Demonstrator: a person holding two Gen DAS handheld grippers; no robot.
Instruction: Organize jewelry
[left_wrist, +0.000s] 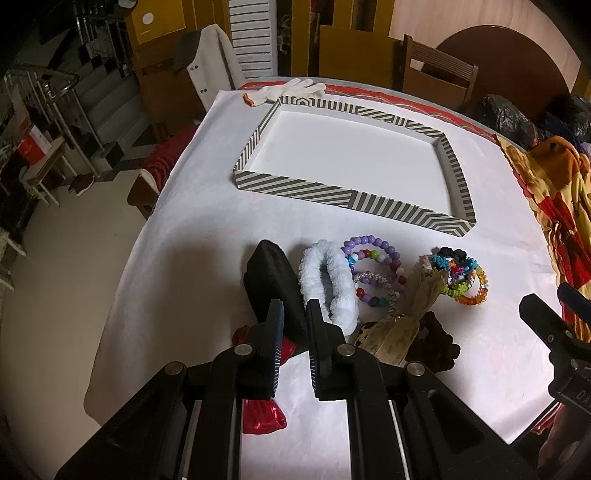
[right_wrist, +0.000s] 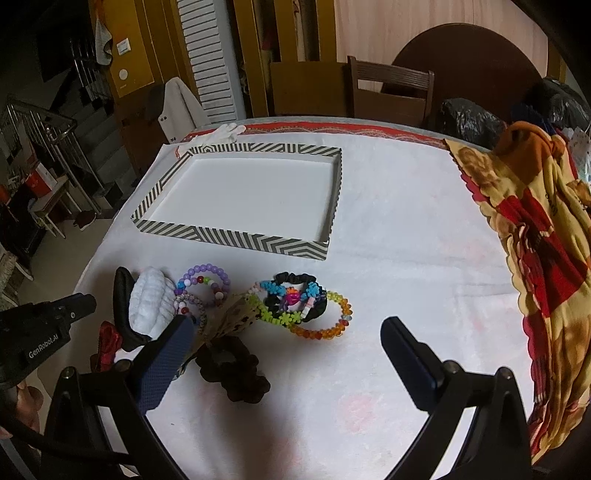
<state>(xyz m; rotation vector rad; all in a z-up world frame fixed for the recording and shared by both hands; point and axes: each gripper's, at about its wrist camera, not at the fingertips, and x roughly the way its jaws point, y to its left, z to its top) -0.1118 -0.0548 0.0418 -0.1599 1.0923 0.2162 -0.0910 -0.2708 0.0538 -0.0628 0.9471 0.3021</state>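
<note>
A striped shallow tray (left_wrist: 295, 188) (right_wrist: 229, 236) lies empty on the white tablecloth. In front of it sits a pile of jewelry: a black scrunchie (left_wrist: 269, 273), a white fluffy scrunchie (left_wrist: 325, 273), a purple bead bracelet (left_wrist: 369, 243), an orange bead bracelet (right_wrist: 332, 328), a brown scrunchie (right_wrist: 232, 373) and a red shiny bow (left_wrist: 262, 417). My left gripper (left_wrist: 294, 314) hovers shut over the black scrunchie with nothing held. My right gripper (right_wrist: 288, 325) stands wide open above the pile's right side, and nothing is between its fingers.
A white glove (left_wrist: 291, 88) lies behind the tray. A patterned orange and red blanket (right_wrist: 535, 240) is heaped along the table's right edge. The table's edge runs close on the left, with floor below. Chairs and black bags stand at the back.
</note>
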